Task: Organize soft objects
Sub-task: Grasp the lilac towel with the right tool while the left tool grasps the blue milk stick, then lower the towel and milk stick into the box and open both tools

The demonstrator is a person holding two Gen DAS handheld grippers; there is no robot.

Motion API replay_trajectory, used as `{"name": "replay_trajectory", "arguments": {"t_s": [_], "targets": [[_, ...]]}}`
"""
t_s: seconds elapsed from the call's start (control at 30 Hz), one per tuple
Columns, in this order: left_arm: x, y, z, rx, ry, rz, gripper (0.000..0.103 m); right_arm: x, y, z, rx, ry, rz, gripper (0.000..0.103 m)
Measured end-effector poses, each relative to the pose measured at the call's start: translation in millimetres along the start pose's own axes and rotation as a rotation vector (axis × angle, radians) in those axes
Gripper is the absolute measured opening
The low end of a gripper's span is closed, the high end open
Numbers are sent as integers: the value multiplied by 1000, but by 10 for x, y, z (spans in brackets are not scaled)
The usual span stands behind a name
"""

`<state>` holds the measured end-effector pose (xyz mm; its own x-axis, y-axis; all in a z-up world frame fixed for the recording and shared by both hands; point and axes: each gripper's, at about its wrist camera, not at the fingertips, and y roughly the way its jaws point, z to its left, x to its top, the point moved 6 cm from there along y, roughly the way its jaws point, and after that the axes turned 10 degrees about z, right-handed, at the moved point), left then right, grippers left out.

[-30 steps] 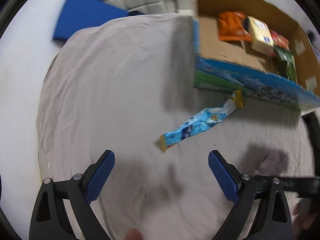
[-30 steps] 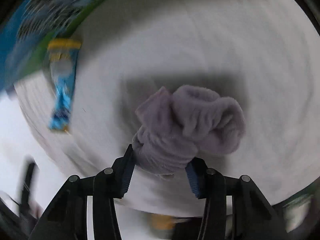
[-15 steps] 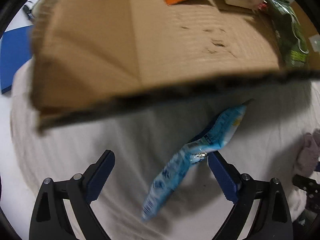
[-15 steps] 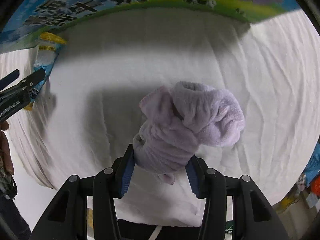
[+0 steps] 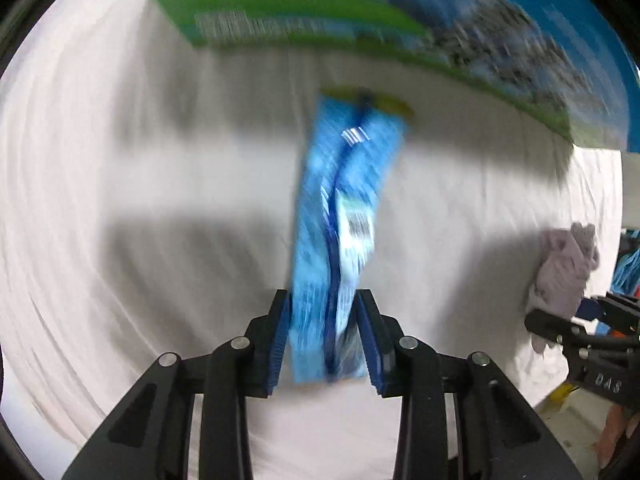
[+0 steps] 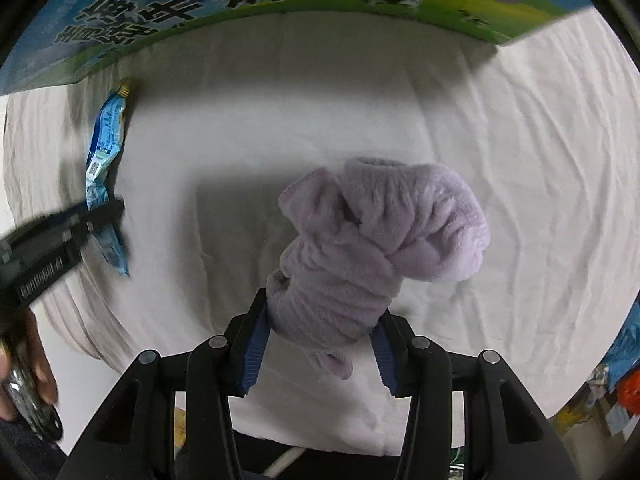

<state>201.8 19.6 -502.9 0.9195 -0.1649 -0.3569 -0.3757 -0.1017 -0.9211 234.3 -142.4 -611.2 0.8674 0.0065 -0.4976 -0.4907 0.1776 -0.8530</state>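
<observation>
Blue snack packet (image 5: pixel 340 236), long and flat with a yellow crimped end, lies on a white sheet (image 5: pixel 160 240) spread over a round table, just in front of a printed cardboard box (image 5: pixel 400 20) with green and blue sides. Its long axis runs straight away from the left tongs (image 5: pixel 326 344), yellow end toward the box, near end between the blue pads. The left tongs point steeply down and have just been closing: the pads now sit against both long edges of the packet, which looks pinched, though blur hides how firm the hold is. In the right wrist view the same packet (image 6: pixel 105 168) appears at the far left with the left tongs' black tip across its lower part.

The right tongs (image 6: pixel 320 348) are clamped on a bundle of lilac fleece socks (image 6: pixel 376 256), which bulges forward and to the right beyond the pads, above the sheet. The left wrist view shows that bundle (image 5: pixel 564 268) off at the right edge, well apart from the packet.

The left hand is plainly the nearer one to the packet; the box lies directly beyond the packet's far end, so a lift forward along its length would likely carry it there.

A second ago the left tongs were wide open, higher, with the packet lying slantwise ahead of them; now they are low and narrowed around it. The right tongs' grip on the socks looks unchanged, with the box edge now in sharper view.
</observation>
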Motion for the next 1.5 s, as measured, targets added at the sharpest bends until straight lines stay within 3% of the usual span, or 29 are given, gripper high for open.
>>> {"name": "replay_trajectory", "arguments": {"t_s": [0.07,0.17,0.23,0.37,0.57,0.6,0.7,0.87,1.07,1.4,1.5], "targets": [[-109,46,-60,-30,-23,9,31,-24,-12,-55,-10,-12,10,50],[-139,45,-43,-10,-49,-1,32,-21,-27,-114,36,-14,-1,53],[-130,13,-29,-29,-91,-5,34,-30,-38,-182,74,-2,-4,63],[-14,-72,197,-76,-142,-40,39,-51,-79,-246,105,-6,-19,64],[246,-48,259,-21,-129,-36,39,-68,-8,-185,104,-2,-35,64],[263,-58,222,1,-117,-48,39,-66,13,-185,99,2,-47,63],[281,-31,44,94,-76,-76,39,-8,-7,-158,29,18,-134,47],[229,-25,-287,158,-54,-116,25,-83,24,-76,-26,21,-168,44],[117,-33,-594,133,-26,-147,20,-181,-94,-7,-1,30,-190,43],[-8,-391,-1049,114,13,-226,14,-303,-597,32,23,-16,-272,43],[-8,-438,-992,83,-15,-230,14,-346,-721,62,21,-24,-293,43]]}}
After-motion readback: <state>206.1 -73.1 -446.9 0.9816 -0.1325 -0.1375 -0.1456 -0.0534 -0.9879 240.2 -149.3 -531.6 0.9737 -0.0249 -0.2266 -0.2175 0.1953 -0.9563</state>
